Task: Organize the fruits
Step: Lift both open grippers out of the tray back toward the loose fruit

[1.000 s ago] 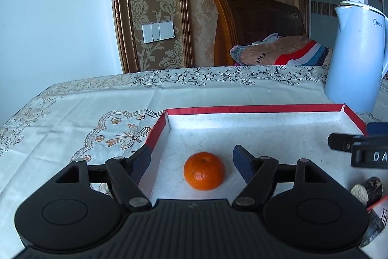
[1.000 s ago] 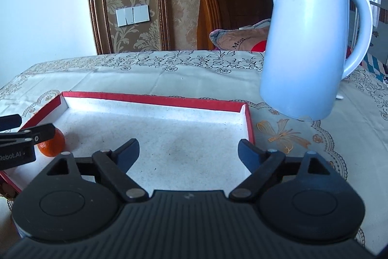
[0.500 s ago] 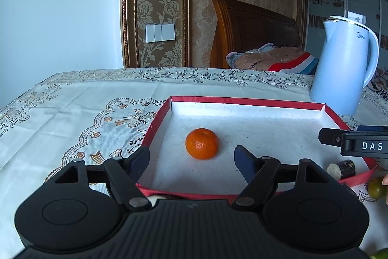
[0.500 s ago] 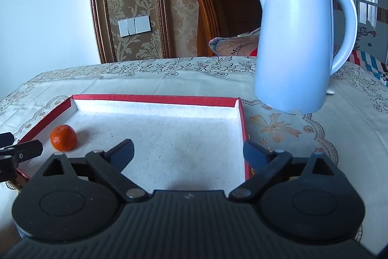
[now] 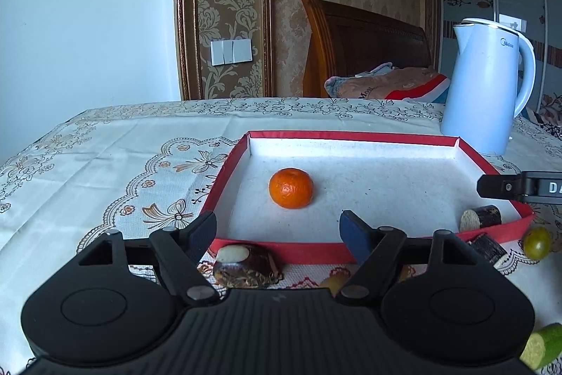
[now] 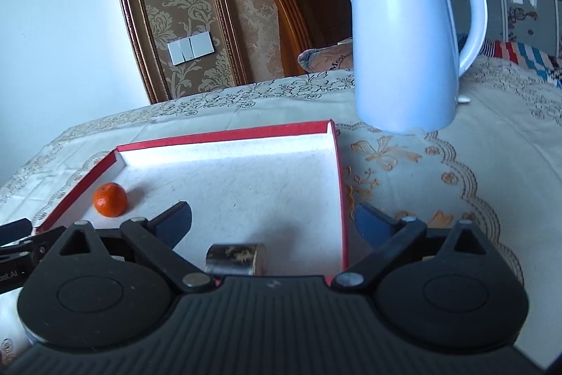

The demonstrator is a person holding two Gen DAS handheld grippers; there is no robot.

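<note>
An orange mandarin (image 5: pixel 291 188) lies alone in the left part of the red-rimmed white tray (image 5: pixel 351 135). My left gripper (image 5: pixel 277 231) is open in front of it, over the tray's near rim, holding nothing. A dark cut cane piece (image 5: pixel 246 264) lies on the cloth under it. In the right wrist view the mandarin (image 6: pixel 110 194) sits at the tray's (image 6: pixel 224 136) left side. A dark cane piece (image 6: pixel 235 259) lies on the tray floor at its near edge. My right gripper (image 6: pixel 272 220) is above it, jaws opening, pads clear of it.
A pale blue kettle (image 6: pixel 404 37) stands behind the tray's right corner. One right gripper finger (image 5: pixel 498 188) juts in over the tray's right rim. Another cane piece (image 5: pixel 486 246), a small green fruit (image 5: pixel 536 243) and a cut green piece (image 5: pixel 542 345) lie on the patterned cloth.
Both grippers drew back from the tray. The mandarin, earlier between the left jaws, now lies ahead of them. The right jaws widened and a cane piece came into view under them.
</note>
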